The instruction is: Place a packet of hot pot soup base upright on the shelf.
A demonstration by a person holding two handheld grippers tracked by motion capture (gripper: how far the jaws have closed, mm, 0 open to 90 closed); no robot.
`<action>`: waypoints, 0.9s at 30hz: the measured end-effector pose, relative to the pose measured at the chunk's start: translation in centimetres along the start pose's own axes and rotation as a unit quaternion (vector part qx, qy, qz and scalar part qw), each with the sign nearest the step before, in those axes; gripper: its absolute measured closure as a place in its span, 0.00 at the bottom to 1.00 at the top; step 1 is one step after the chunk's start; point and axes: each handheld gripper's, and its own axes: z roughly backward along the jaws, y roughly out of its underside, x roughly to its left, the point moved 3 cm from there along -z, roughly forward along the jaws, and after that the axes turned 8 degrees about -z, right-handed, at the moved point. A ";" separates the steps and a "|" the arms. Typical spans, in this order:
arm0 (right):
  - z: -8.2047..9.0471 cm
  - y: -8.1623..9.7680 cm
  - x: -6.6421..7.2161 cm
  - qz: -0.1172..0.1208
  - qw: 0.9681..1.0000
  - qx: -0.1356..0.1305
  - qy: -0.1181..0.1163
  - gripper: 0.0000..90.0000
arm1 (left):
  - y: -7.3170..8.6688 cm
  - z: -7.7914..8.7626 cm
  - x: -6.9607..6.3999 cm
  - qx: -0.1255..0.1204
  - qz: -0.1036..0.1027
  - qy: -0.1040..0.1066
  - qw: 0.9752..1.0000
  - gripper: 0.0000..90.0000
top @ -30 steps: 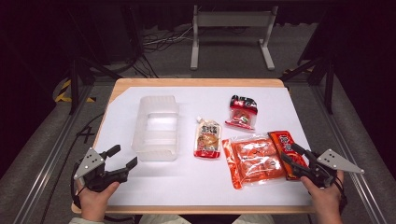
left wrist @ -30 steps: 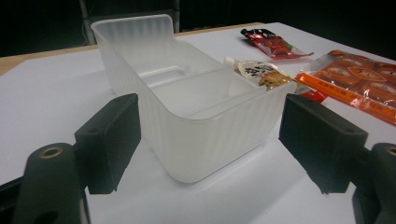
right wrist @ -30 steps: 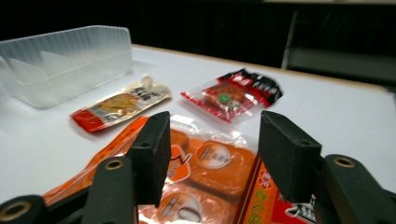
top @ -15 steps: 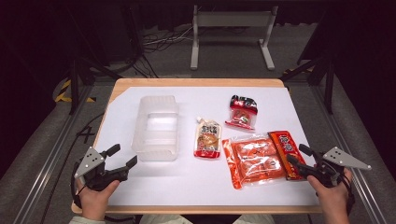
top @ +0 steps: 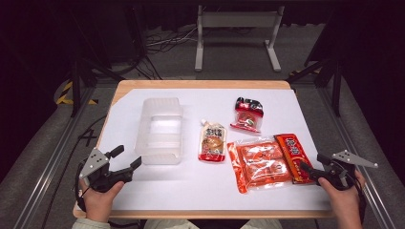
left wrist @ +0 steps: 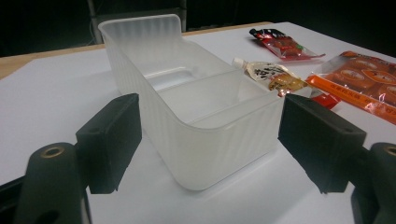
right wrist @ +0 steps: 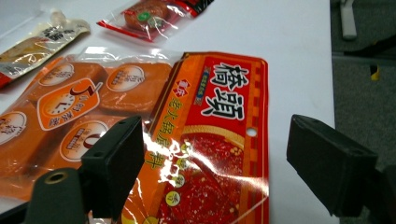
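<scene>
From the high view we note the right gripper at the red sauce packet near the table's right edge, its jaws just opened, holding nothing. In the left gripper view, jaws stand apart facing the clear container. In the right gripper view, the red sauce packet lies flat between separated jaws, overlapping the orange packet.

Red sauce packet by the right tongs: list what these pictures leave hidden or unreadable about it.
- Red sauce packet: near end cut off by the bottom edge in the right gripper view.
- Its left edge: covered there by the left jaw of the right tongs.
- High view: packet print too small to read.
- Back face: against the table.
</scene>
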 end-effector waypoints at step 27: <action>-0.9 1.1 -0.7 -0.076 0.996 0.052 -0.001 0.31 | 0.5 -0.5 0.2 0.024 0.006 0.001 1.000 0.22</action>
